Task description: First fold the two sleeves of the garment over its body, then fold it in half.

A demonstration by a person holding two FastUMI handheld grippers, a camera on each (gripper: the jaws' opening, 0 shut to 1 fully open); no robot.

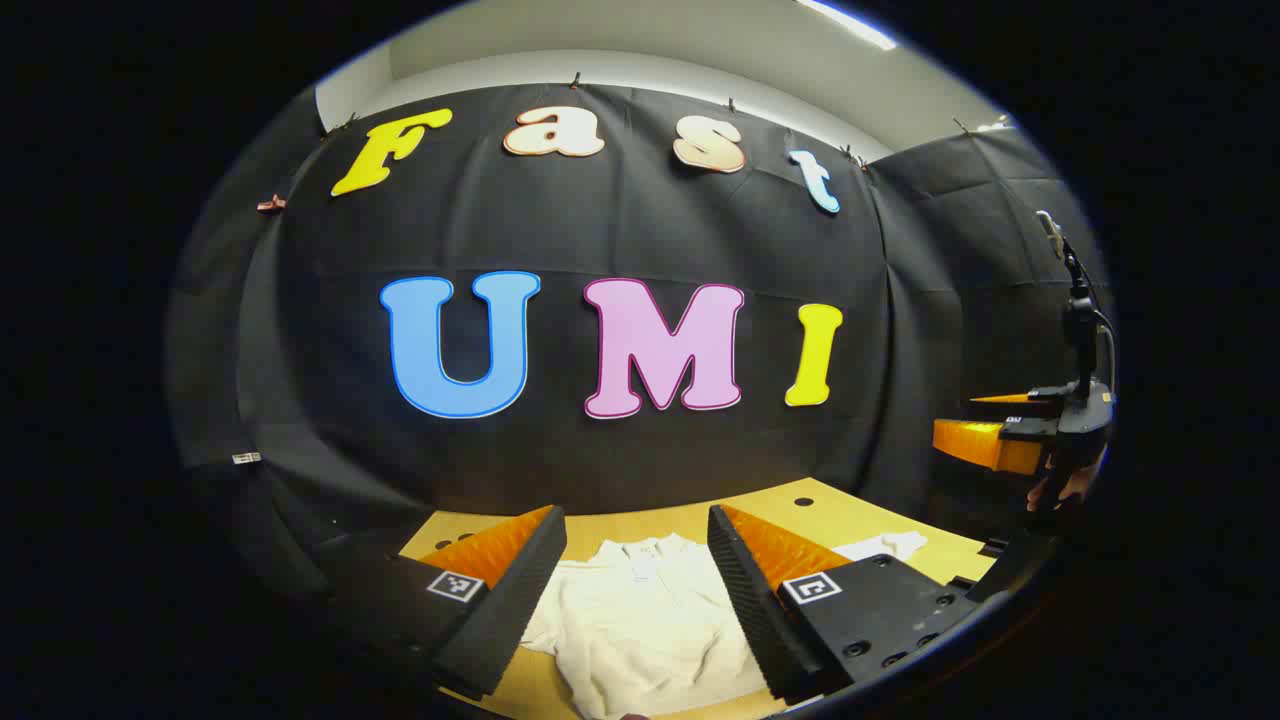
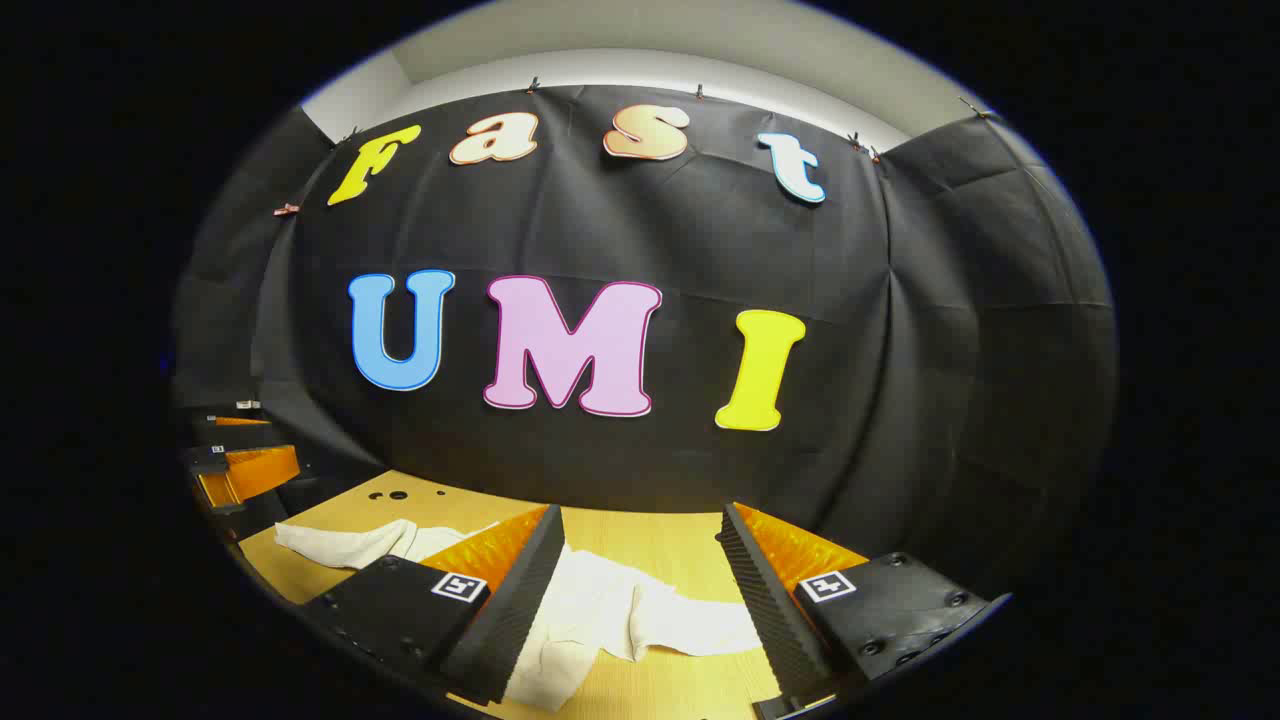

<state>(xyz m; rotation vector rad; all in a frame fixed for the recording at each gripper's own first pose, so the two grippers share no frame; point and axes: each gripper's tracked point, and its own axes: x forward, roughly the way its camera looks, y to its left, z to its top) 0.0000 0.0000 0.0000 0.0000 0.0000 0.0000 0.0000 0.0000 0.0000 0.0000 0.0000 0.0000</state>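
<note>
While the cream-white soft knit garment (image 1: 640, 620) lies spread on the pale wooden desk (image 2: 660, 545), both the left gripper (image 1: 632, 590) and right gripper (image 2: 640, 600) hover with jaws open, so a shallow pinch on the loose sleeve (image 2: 690, 625) could slip.

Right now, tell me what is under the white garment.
The white garment lies spread on the wooden table, bare around its edges and near the far holes. Whatever sits beneath the cloth itself is covered. Both sets of jaws stand open above it, holding nothing.
</note>
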